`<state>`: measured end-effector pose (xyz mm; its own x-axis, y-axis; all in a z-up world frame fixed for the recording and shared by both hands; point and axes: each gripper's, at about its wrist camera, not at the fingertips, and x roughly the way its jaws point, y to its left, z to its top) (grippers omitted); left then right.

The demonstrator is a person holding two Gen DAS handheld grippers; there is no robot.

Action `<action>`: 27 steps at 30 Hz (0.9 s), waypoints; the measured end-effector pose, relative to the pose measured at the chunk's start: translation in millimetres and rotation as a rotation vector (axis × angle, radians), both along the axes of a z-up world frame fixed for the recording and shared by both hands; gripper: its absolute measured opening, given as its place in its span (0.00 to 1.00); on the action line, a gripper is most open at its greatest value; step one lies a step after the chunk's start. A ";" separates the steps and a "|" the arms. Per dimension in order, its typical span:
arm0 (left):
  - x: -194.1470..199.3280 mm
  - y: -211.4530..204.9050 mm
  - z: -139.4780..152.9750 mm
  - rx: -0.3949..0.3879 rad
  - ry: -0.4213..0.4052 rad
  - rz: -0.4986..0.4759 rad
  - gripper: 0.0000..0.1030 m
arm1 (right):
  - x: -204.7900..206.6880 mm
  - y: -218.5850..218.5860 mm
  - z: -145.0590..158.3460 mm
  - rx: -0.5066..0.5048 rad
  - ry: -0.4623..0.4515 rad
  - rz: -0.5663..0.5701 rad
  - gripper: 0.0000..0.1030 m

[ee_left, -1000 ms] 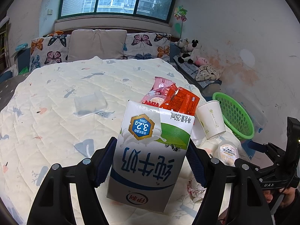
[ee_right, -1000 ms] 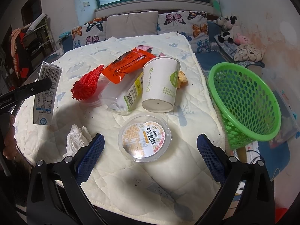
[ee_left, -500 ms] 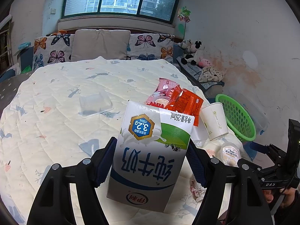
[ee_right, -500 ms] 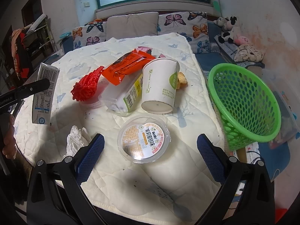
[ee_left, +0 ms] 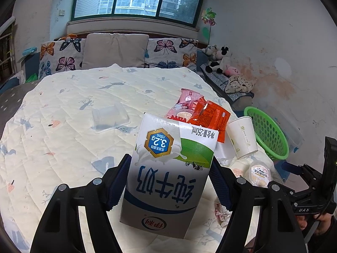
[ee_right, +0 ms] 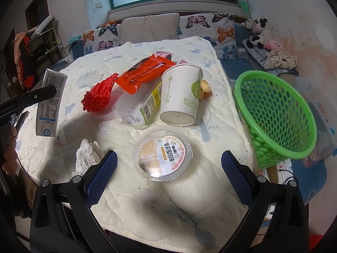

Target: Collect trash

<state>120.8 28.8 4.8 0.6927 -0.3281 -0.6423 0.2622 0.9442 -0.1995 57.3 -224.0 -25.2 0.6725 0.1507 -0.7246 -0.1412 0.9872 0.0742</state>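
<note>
**Left gripper pinches the milk carton; right gripper spread above the lidded cup**

Left wrist view: left gripper (ee_left: pixel 169 181) clamps a 250 mL milk carton (ee_left: pixel 168 175) between its blue pads, the carton upside down (its print reads inverted) and lifted clear of the cream quilted cover (ee_left: pixel 63 126) with small animal prints. A clear plastic tray (ee_left: pixel 109 118) lies alone on the cover. Beyond the carton sit an orange snack wrapper (ee_left: pixel 210 116), a pink packet (ee_left: pixel 188 98) and a tipped paper cup (ee_left: pixel 242 137); a green mesh basket (ee_left: pixel 266 132) stands at the cover's edge. Butterfly cushions (ee_left: pixel 63 57) line the back under a wide window (ee_left: pixel 137 0), with plush toys (ee_left: pixel 219 59) by the stained wall.

Right wrist view: right gripper (ee_right: pixel 169 168) holds nothing, its fingers wide apart, poised over a round lidded cup (ee_right: pixel 163 154) on the cover. Behind it lie the paper cup (ee_right: pixel 181 97), a clear bottle with a green label (ee_right: pixel 139 107), the orange wrapper (ee_right: pixel 145 73) and a red foam net (ee_right: pixel 99 97). A crumpled tissue (ee_right: pixel 86 156) sits just beside the left finger. The basket (ee_right: pixel 276 113) tilts at the right edge. At far left the carton (ee_right: pixel 50 105) hangs in the other gripper.
</note>
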 end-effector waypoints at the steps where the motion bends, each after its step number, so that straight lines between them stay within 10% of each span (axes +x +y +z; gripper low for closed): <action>1: -0.6 -0.1 -0.1 0.000 0.000 0.002 0.68 | -0.1 0.0 -0.4 0.001 0.000 0.000 0.95; 27: 1.0 -1.5 -0.1 0.000 0.012 0.018 0.67 | -5.1 -2.3 -0.6 0.000 -0.008 -0.001 0.95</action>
